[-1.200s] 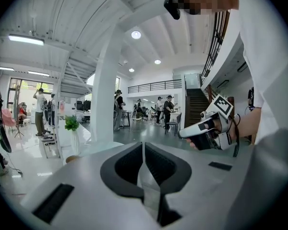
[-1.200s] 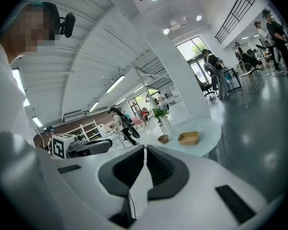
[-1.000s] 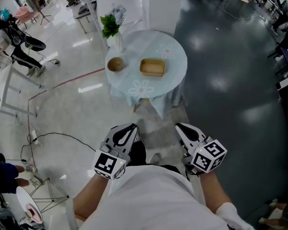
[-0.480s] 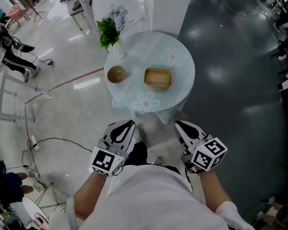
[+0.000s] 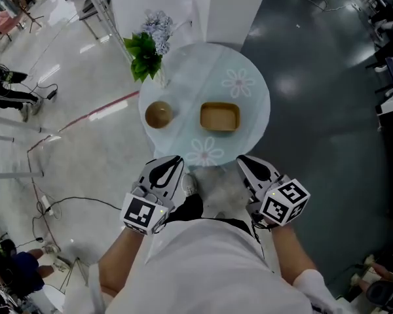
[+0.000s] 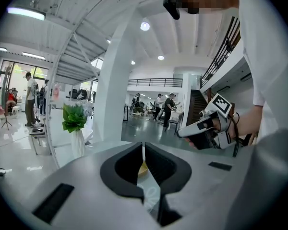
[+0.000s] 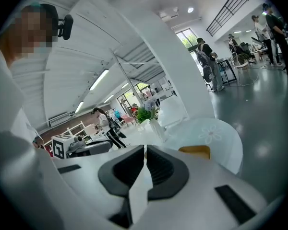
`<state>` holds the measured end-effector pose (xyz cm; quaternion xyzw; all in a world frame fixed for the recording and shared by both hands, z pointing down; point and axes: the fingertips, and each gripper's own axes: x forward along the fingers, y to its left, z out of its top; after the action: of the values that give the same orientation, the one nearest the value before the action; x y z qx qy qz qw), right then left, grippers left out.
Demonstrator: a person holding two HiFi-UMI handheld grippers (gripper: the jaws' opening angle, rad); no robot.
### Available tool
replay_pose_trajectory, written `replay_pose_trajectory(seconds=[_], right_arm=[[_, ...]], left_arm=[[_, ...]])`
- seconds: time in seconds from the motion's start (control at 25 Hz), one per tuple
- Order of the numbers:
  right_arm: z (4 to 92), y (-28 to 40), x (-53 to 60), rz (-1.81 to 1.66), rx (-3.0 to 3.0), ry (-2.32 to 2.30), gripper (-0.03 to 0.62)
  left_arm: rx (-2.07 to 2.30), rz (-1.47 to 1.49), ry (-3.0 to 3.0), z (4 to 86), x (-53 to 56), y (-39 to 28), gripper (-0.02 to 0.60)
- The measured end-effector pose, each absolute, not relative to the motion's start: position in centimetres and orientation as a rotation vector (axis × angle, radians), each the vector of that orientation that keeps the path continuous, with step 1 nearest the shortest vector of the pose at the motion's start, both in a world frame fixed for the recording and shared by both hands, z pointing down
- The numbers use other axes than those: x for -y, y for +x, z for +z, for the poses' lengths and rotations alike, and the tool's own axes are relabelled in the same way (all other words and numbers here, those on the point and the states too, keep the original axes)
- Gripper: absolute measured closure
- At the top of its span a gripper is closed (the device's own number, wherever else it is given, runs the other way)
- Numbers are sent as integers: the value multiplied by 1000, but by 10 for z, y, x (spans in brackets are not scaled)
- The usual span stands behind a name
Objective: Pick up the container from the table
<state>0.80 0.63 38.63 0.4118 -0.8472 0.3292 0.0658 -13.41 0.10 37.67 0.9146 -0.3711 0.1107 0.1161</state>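
A rectangular wooden container [image 5: 219, 117] sits near the middle of a round table [image 5: 249, 90] covered by a pale blue flowered cloth. In the right gripper view the container [image 7: 194, 151] shows just past the jaws, to the right. My left gripper [image 5: 172, 163] and right gripper [image 5: 246, 163] hover side by side at the table's near edge, short of the container. Both are shut with nothing between the jaws. In the left gripper view only a yellow sliver of the container [image 6: 141, 169] shows behind the shut jaws.
A round wooden bowl [image 5: 158, 114] stands left of the container. A white vase of green leaves and pale flowers [image 5: 147, 54] is at the table's far left edge. Cables [image 5: 59, 191] lie on the floor to the left. People stand in the distance.
The table has drawn closer and now lies just ahead of both grippers. Both grippers kept their pose and stayed shut.
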Motion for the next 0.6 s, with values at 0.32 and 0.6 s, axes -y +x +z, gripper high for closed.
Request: replay_pose_trajectory(seconds=[0.32, 0.6], right_arm=[[394, -8, 37, 1007, 2508, 1298, 562], [403, -12, 67, 1010, 2466, 1324, 562]], left_arm=[[1041, 316, 2684, 384, 47, -156, 546], [1028, 319, 2673, 389, 71, -165, 547]])
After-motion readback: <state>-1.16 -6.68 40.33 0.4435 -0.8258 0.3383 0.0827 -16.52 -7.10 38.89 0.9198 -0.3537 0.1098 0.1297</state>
